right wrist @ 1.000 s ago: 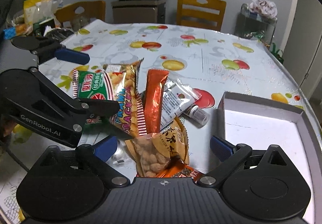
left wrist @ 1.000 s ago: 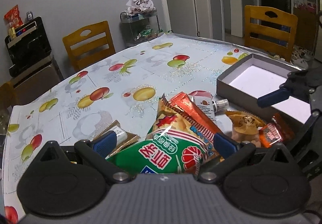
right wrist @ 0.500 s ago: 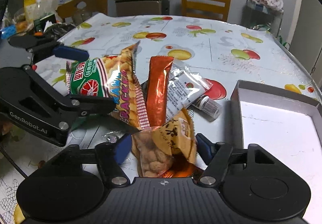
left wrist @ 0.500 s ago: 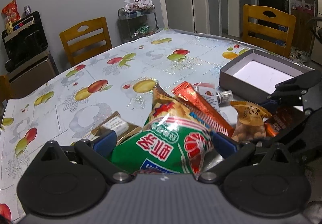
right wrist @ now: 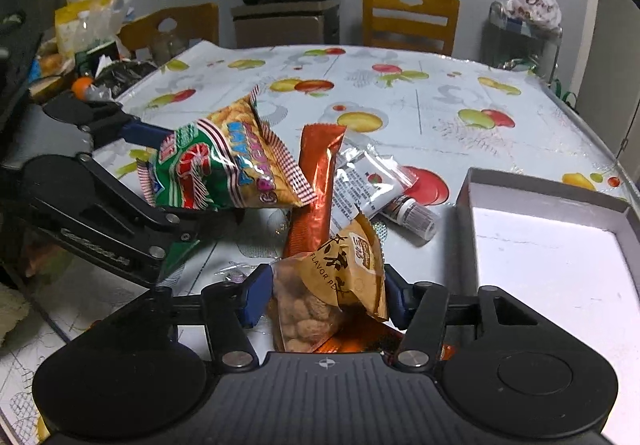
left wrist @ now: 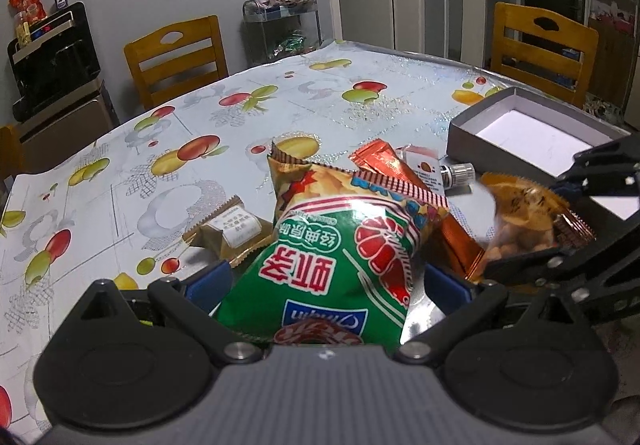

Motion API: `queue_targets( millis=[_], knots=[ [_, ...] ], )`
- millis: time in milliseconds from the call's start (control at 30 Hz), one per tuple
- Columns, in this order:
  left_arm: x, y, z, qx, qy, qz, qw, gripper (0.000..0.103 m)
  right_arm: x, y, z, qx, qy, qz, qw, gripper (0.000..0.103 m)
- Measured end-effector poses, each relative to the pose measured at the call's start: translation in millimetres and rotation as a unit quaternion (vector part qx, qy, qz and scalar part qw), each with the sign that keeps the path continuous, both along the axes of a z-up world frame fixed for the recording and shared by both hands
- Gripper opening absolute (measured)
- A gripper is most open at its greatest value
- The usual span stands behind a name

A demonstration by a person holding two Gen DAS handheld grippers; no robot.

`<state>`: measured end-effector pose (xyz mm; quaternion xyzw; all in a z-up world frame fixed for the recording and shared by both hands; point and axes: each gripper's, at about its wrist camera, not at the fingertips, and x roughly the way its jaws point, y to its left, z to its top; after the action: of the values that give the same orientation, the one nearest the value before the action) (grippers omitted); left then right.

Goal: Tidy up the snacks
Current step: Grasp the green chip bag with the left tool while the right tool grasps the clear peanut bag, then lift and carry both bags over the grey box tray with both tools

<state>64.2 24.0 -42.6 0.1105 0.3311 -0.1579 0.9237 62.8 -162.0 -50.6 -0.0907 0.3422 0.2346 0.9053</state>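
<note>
Peanut bag (right wrist: 332,285): between the jaws of the right gripper (right wrist: 326,291), long axis running away from the camera, lower end over an orange wrapper (right wrist: 352,341) on the desk (right wrist: 420,113).
Right jaws: closing, roughly half open, blue pads at or just touching the bag's two sides.
Grey box (right wrist: 544,249): just to the right of that gripper, open top, white floor bare; right hand is the nearer one.
Left gripper (left wrist: 326,285): jaws wide, green snack bag (left wrist: 336,265) between them; whether the pads press it, I cannot tell.
Judgement: next move is likely a short carry rightward into the box.
</note>
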Motion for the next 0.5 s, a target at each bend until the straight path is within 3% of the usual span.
queue_targets(
  millis=[167, 300, 500],
  knots=[
    [3, -3, -3, 0.004, 0.0, 0.011, 0.9999, 0.103, -7, -9, 8, 0.019, -0.001, -0.005, 1.0, 0.057],
    [5, 0, -2, -0.027, 0.002, 0.012, 0.9996, 0.098, -13, -13, 14, 0.027, -0.007, -0.004, 1.0, 0.057],
    [1, -7, -4, -0.009, -0.025, 0.02, 0.9995, 0.091, -18, -15, 18, 0.032, -0.014, -0.002, 0.999, 0.057]
  ],
)
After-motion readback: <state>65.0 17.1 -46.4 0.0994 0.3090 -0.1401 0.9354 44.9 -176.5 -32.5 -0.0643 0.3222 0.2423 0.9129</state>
